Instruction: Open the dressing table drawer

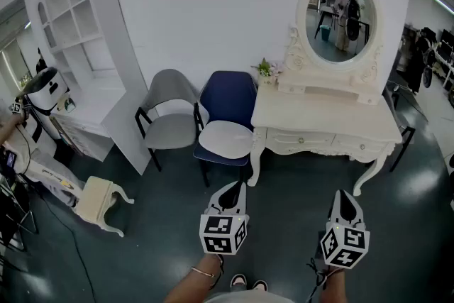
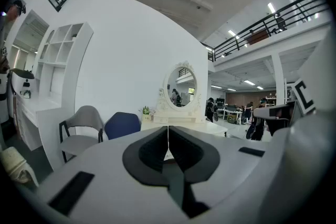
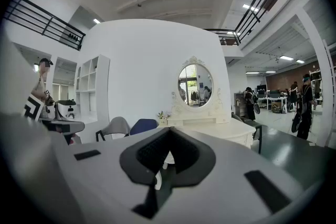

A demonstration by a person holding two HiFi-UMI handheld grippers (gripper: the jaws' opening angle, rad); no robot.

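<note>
The cream dressing table point(image 1: 323, 114) with its oval mirror point(image 1: 340, 9) stands against the white wall, ahead and a little right. Its two front drawers point(image 1: 306, 140) are closed flush. Both grippers hover over the dark floor well short of the table, touching nothing. My left gripper point(image 1: 237, 186) points toward the blue chair, its jaws pressed together and empty. My right gripper point(image 1: 343, 194) points at the table's front, also shut and empty. From the left gripper view the table point(image 2: 184, 124) and from the right gripper view the table point(image 3: 223, 129) lie far beyond the shut jaws.
A blue chair point(image 1: 228, 117) and a grey chair point(image 1: 170, 118) stand left of the table. A white shelf unit point(image 1: 81, 46) fills the far left. A cream stool point(image 1: 99, 201) lies tipped on the floor. A small plant point(image 1: 266, 69) sits on the table's left corner.
</note>
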